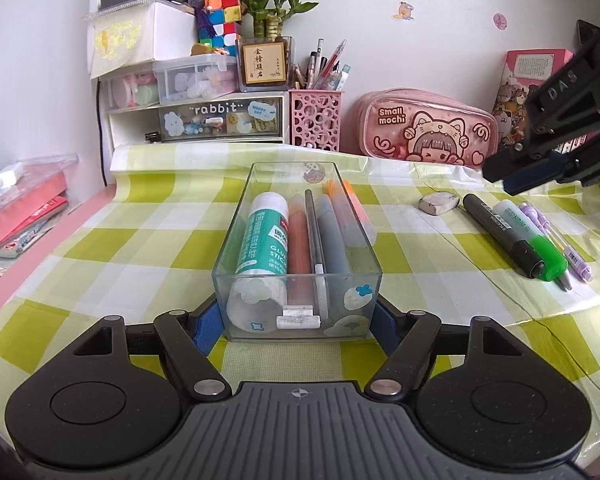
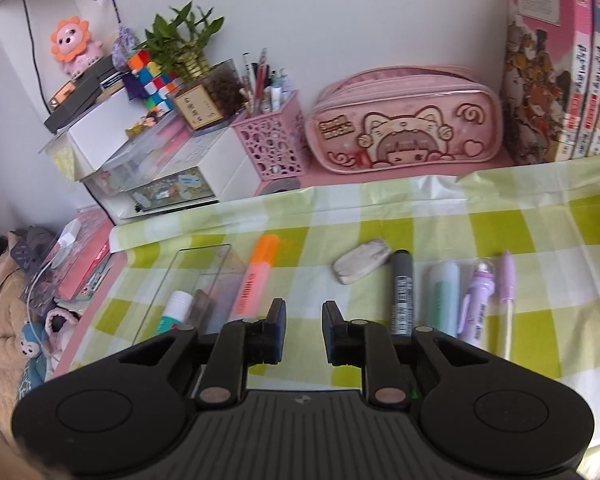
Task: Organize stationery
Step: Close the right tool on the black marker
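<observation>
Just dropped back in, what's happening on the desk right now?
Stationery is being sorted into a clear box. The left gripper is clamped on the box's near end, steadying it; a glue stick and several pens already lie inside. The right gripper holds nothing, its jaws slightly apart, above the checked cloth. An eraser, a black marker, a green highlighter and purple pens wait outside.

left wrist: low, close behind clear box | right wrist: higher, tilted | shared: box, eraser
</observation>
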### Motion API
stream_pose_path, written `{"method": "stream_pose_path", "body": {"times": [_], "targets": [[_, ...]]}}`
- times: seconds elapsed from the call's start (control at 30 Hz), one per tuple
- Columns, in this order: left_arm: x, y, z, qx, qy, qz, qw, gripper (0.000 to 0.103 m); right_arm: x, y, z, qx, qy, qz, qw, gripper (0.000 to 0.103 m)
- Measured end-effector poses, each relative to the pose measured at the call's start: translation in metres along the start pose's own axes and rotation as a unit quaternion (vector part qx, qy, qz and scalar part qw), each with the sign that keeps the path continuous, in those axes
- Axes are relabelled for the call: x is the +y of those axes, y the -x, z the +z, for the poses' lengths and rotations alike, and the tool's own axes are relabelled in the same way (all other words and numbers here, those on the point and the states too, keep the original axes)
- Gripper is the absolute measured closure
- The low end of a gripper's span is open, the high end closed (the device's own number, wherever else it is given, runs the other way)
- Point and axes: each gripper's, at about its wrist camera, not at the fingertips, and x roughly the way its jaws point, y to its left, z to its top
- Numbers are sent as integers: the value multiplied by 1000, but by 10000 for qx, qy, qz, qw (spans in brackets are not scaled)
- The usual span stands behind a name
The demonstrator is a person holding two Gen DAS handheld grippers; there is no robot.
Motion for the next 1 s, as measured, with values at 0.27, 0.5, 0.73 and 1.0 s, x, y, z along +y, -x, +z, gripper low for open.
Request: {"method": "stream_pose_path", "body": {"times": [0.27, 0.5, 0.73, 1.0], "targets": [[1, 0, 0, 2, 3, 5, 10000, 31, -49, 17, 0, -156, -311, -569, 9978, 91], [2, 0, 0, 1, -4, 5, 10000, 31, -34, -1, 6, 124, 195, -663, 9975, 91], [1, 0, 1, -2, -11, -8, 10000, 31, -22, -28, 21, 503, 628, -879, 9929, 91], [1, -1, 1, 0, -10, -7, 10000, 31, -10, -50, 29, 838, 944, -1062, 9863, 91]]}}
